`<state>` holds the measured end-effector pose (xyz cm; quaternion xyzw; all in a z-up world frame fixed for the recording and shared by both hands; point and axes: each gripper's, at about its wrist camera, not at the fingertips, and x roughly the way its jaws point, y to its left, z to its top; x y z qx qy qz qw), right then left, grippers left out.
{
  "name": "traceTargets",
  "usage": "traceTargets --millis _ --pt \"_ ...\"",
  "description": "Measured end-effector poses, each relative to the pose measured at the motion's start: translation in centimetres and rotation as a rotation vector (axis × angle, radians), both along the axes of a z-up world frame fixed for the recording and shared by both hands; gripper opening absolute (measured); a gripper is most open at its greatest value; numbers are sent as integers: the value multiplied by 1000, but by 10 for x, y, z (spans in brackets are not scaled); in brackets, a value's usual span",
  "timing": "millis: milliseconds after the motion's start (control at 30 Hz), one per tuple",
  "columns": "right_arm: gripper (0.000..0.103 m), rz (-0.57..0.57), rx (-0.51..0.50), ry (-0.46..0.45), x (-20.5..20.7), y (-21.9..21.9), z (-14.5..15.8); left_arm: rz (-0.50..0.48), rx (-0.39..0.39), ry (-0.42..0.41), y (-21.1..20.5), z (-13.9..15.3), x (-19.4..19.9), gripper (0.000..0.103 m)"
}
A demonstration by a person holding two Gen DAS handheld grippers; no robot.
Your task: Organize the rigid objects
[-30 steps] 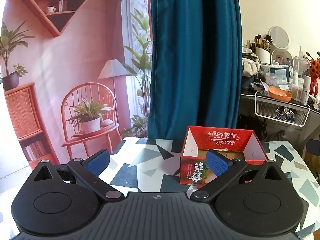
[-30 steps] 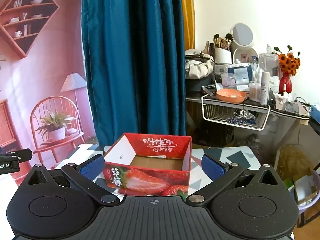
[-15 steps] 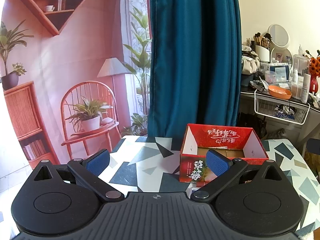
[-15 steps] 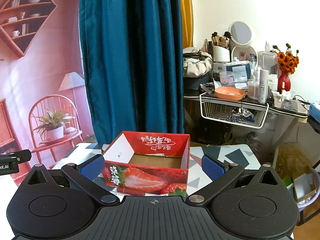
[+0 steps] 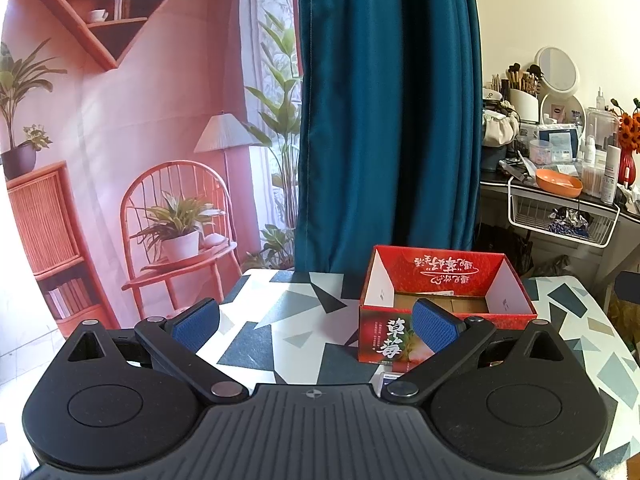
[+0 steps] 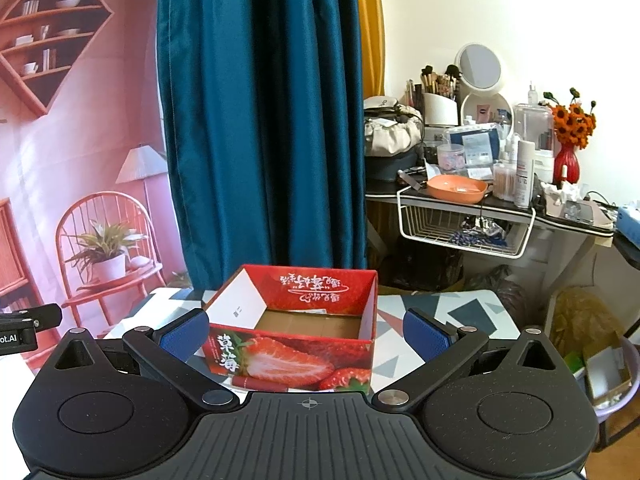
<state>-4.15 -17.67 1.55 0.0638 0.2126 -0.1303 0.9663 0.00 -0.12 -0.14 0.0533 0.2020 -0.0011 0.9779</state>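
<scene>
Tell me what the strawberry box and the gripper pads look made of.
Strawberry box: printed cardboard, likely; glossy red outside, plain brown corrugated-looking floor, white inner walls. Right gripper pads: blue, finely textured, probably rubber or grippy plastic, on matte black arms.

A lived-in home room is showing: a cluttered vanity desk [image 6: 500, 216] holding a mirror [image 6: 479, 66], brushes [image 6: 434, 78] and flowers [image 6: 572, 120], beside a curtain [image 6: 260, 120] and printed backdrop [image 5: 140, 120].
</scene>
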Motion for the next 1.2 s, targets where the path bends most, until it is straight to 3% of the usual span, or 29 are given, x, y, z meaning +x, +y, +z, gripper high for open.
traceTargets --millis 1200 --pt "103 -1 -1 -3 -1 1 0 17 8 8 -2 1 1 103"
